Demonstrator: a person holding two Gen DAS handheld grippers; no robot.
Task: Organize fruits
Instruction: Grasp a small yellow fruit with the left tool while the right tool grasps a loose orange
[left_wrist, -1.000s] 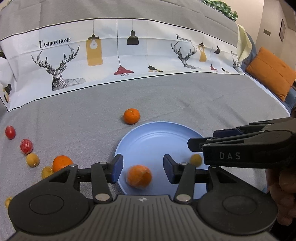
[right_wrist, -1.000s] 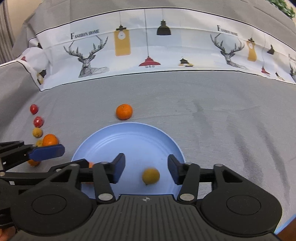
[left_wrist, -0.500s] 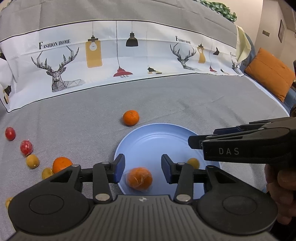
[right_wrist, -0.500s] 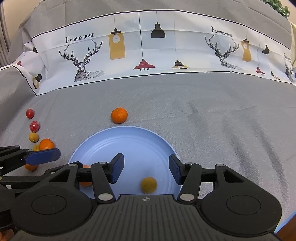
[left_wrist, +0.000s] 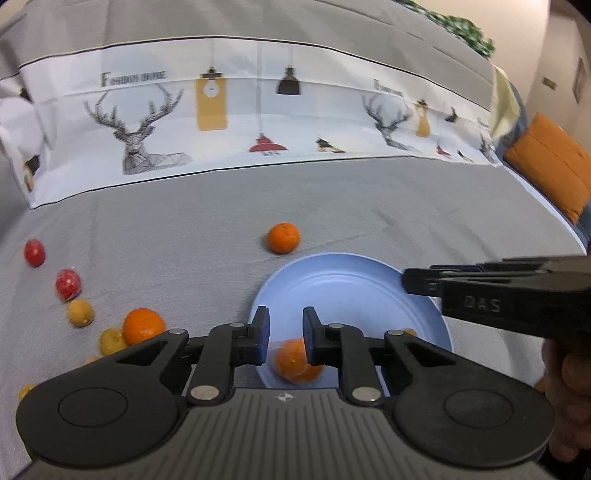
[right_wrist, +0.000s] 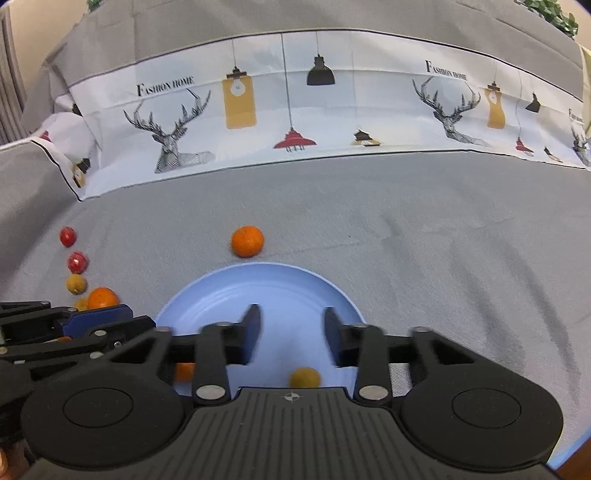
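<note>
Fruits spread over a grey cover (left_wrist: 369, 206), with 2 of them already in a blue plate (left_wrist: 332, 291). Plate lying toward the near edge of the cover, about in the middle of it. Inside the plate, at its near left rim, 1 orange (left_wrist: 293, 360); at the near right rim, 1 small yellow fruit (right_wrist: 304, 377), well apart from the orange. Just beyond the far rim of the plate, not touching it, 1 loose orange (left_wrist: 283, 237) on the cover.

Toward the left edge of the cover, a loose row: 2 red fruits (left_wrist: 34, 252) farthest, then a yellow fruit (left_wrist: 79, 312), then another orange (left_wrist: 143, 326) with more small yellow ones close beside it, partly hidden.

Left gripper (left_wrist: 286, 325) hanging over the near left rim of the plate, jaws drawn almost together with only a narrow slit, gripping nothing; orange seen below the tips, lying on the plate.

Right gripper (right_wrist: 292, 325) over the near part of the plate, jaws closing, a clear gap between them and nothing inside it; small yellow fruit lower down, resting on the plate. Blurred fingers, so no finer detail to tell.

Along the far edge of the cover, a white printed band (left_wrist: 258, 110) with deer and lamps. At the far right corner, an orange cushion (left_wrist: 546, 162).
</note>
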